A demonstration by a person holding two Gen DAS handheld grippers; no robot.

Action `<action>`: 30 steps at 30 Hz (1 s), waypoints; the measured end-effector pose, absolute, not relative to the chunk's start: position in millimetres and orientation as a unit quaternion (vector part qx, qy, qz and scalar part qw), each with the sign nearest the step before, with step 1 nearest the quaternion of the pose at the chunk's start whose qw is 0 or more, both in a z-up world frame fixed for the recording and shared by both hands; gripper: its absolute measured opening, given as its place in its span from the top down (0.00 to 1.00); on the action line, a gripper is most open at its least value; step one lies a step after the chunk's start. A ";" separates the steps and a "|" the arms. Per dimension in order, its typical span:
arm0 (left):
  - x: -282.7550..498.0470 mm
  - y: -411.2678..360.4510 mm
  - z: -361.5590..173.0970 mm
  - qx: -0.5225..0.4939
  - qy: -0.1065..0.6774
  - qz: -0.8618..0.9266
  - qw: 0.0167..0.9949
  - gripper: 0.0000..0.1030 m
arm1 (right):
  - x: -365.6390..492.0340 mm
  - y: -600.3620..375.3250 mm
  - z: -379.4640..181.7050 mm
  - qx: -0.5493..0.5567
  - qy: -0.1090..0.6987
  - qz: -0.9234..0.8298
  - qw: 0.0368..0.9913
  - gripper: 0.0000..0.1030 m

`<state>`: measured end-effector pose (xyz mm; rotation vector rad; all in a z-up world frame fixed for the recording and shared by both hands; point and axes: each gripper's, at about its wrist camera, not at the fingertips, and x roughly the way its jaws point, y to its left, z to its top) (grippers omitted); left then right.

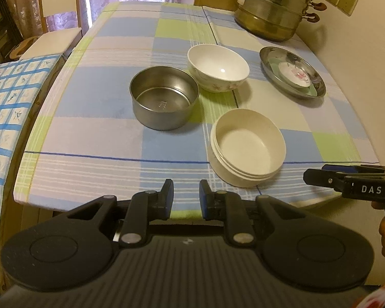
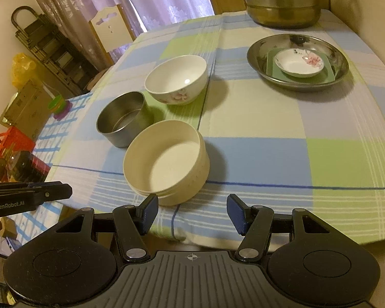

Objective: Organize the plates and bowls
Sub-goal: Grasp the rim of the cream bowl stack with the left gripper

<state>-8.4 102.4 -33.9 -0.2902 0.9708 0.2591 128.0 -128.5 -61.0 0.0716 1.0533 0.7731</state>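
Note:
Three bowls stand on the checked tablecloth: a steel bowl (image 1: 164, 97) (image 2: 122, 118), a white floral bowl (image 1: 218, 68) (image 2: 176, 79) and a cream plastic bowl (image 1: 247, 147) (image 2: 165, 161). A steel plate (image 1: 318, 88) (image 2: 341, 64) at the right holds a green square plate (image 1: 311, 91) (image 2: 328, 75) with a small floral saucer (image 1: 296, 74) (image 2: 299, 63) on top. My left gripper (image 1: 186, 196) is open and empty at the near table edge. My right gripper (image 2: 192, 211) is open and empty, just in front of the cream bowl; it also shows side-on in the left wrist view (image 1: 310, 177).
A large steel steamer pot (image 1: 274, 7) (image 2: 282, 0) stands at the table's far right corner. A second table with a blue checked cloth (image 1: 10, 97) adjoins on the left. A chair (image 1: 59, 15) stands beyond it. A wall runs along the right.

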 end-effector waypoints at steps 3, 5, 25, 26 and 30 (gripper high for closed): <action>-5.0 107.4 -34.5 -0.140 0.463 0.126 0.866 0.82 | 131.6 -125.3 -61.1 0.034 0.489 0.357 0.795 0.42; -2.1 109.6 -34.6 -0.140 0.462 0.125 0.867 0.82 | 133.9 -122.7 -60.6 0.034 0.488 0.357 0.796 0.42; 31.4 122.3 -44.3 -0.140 0.468 0.097 0.867 0.82 | 159.5 -100.5 -62.3 0.030 0.483 0.351 0.801 0.42; 33.1 123.0 -44.4 -0.140 0.468 0.097 0.867 0.82 | 160.7 -100.0 -62.1 0.030 0.483 0.351 0.802 0.42; 40.2 124.6 -45.5 -0.139 0.468 0.090 0.868 0.82 | 166.1 -95.8 -60.5 0.025 0.479 0.353 0.803 0.42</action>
